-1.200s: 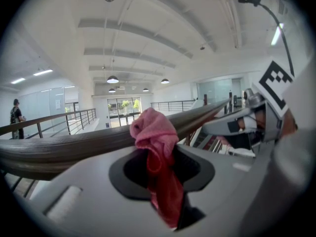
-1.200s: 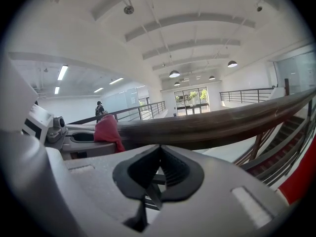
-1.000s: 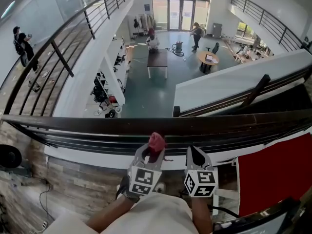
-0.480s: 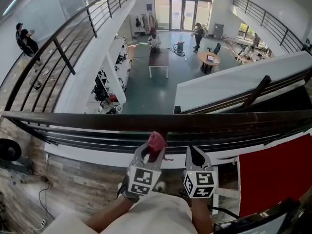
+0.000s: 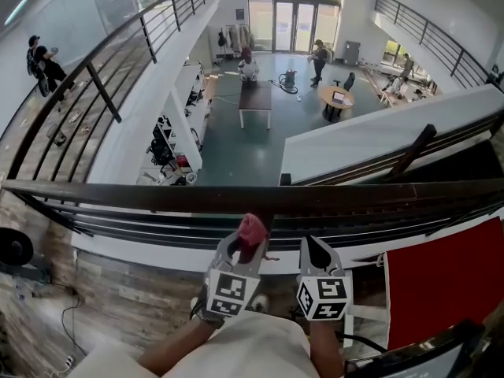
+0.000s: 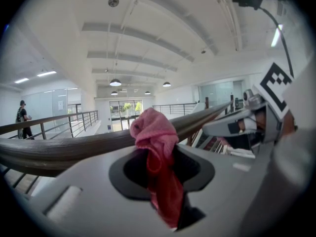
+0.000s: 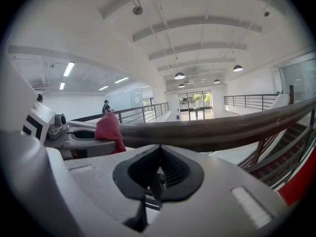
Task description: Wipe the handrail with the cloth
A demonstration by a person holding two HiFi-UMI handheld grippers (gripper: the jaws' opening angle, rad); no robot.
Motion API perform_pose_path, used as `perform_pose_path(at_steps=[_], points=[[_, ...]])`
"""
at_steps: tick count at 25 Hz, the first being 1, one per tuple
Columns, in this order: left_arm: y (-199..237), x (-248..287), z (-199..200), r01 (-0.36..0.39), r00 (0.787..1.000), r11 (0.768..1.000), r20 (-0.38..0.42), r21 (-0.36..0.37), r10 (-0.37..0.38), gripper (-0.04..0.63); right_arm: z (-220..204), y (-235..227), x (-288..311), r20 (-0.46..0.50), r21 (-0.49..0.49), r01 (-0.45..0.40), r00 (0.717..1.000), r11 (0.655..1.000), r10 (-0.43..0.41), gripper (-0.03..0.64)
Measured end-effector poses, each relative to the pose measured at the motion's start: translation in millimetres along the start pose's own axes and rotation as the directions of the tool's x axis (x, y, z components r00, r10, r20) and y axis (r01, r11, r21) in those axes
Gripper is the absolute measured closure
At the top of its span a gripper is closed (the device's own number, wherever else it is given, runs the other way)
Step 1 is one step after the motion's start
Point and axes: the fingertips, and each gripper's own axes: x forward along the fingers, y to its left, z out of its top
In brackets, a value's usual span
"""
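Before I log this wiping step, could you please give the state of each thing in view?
Crumpled pink cloth: bunched, clamped; handrail contact unclear.
Left gripper: shut on the cloth.
Right gripper: shut, empty.
Dark wooden handrail: not gripped.

The cloth (image 6: 154,132) in the left gripper (image 6: 160,174) is pink-red woven fabric, matt, with a fine nubbly texture. The handrail (image 6: 74,149), just ahead of both tongs, is dark, wood-grained and smooth, with a faint sheen. Both tong bodies are grey matt plastic. The right gripper (image 7: 157,174) has black, ribbed pads (image 7: 177,172).
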Motion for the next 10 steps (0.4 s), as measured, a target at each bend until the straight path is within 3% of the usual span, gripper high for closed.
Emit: perform_pose_path(at_steps=[10], points=[[1,-15,5,-0.004,1.000,1.000,0.016,0.008,0.004,0.471,4,6,-5,0.004,0.004,0.001,1.000,1.000,-0.001,0.615]])
